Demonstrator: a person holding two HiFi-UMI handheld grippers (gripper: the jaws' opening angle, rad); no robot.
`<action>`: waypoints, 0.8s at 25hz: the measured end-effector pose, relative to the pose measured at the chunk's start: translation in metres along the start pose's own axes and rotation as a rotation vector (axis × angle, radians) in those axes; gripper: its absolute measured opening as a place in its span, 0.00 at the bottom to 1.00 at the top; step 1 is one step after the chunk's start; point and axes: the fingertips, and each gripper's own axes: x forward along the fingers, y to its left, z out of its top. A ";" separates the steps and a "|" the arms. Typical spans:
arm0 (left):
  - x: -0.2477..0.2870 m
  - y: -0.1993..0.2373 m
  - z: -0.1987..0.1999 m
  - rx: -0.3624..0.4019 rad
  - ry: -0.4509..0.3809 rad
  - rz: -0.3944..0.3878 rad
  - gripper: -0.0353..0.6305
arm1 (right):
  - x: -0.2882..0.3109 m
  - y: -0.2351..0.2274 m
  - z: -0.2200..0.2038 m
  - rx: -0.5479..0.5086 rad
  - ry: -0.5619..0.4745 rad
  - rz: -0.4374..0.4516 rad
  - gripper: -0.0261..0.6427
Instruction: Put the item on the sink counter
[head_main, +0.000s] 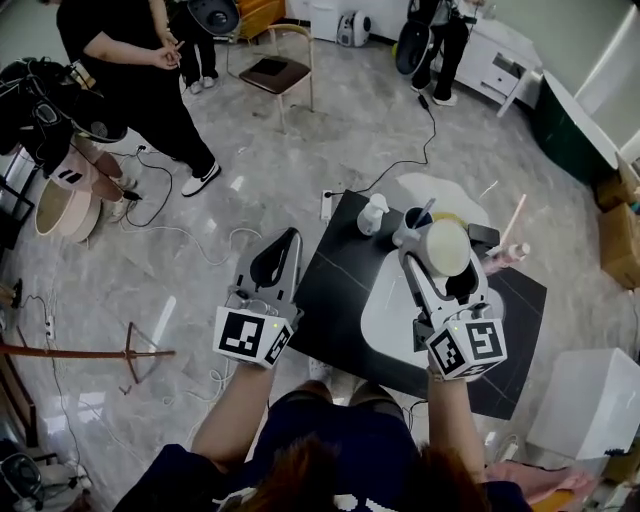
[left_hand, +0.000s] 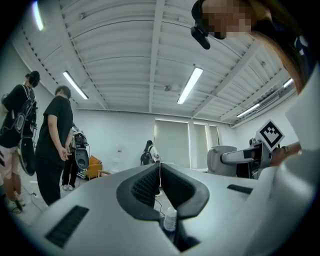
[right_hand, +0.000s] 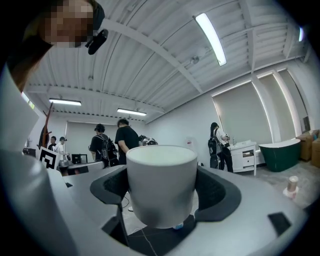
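My right gripper (head_main: 432, 240) is shut on a white cup (head_main: 447, 248), held above the far side of the black sink counter (head_main: 335, 280) and its white basin (head_main: 392, 312). In the right gripper view the cup (right_hand: 161, 182) fills the space between both fingers, upright, mouth up. My left gripper (head_main: 290, 237) hovers left of the counter, over the floor. In the left gripper view its jaws meet at the tips (left_hand: 160, 167) with nothing held. A white pump bottle (head_main: 372, 213) stands on the counter's far edge and shows through the jaw gap as a small bottle (left_hand: 170, 220).
A dark cup with a toothbrush (head_main: 420, 215) and a pink bottle (head_main: 512, 251) stand on the counter behind the white cup. A power strip (head_main: 327, 205) and cables lie on the floor. A chair (head_main: 280, 72) and standing people are farther back. A white box (head_main: 590, 400) sits at right.
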 end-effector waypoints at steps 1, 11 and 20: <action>0.006 0.003 -0.004 -0.003 0.004 -0.005 0.09 | 0.005 -0.003 -0.004 -0.003 0.009 -0.006 0.67; 0.035 0.019 -0.065 -0.071 0.094 0.022 0.09 | 0.048 -0.017 -0.072 -0.022 0.161 0.030 0.67; 0.063 0.032 -0.119 -0.097 0.155 0.053 0.09 | 0.085 -0.022 -0.146 -0.032 0.251 0.075 0.67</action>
